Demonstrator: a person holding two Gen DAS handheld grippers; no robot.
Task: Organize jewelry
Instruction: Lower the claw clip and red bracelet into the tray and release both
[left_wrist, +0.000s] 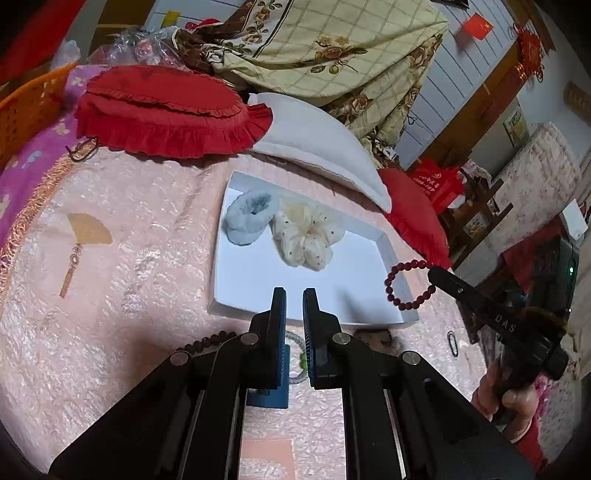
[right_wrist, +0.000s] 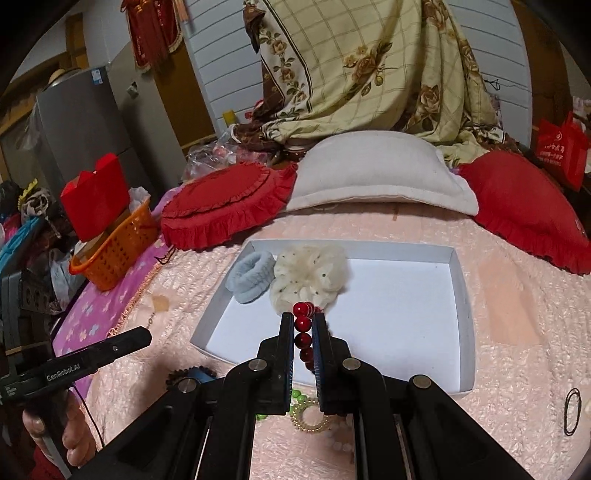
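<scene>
A white tray lies on the pink bedspread and holds a pale blue scrunchie and a cream scrunchie. My right gripper is shut on a red bead bracelet, which hangs over the tray's near right edge. My left gripper hovers shut and holds nothing, over the tray's near edge. Under the grippers lie a dark bead bracelet, a grey cord bracelet, green beads and a gold bead ring.
A black hair tie lies right of the tray. Behind the tray sit two red ruffled cushions, a white pillow and a floral quilt. An orange basket stands at the bed's left edge.
</scene>
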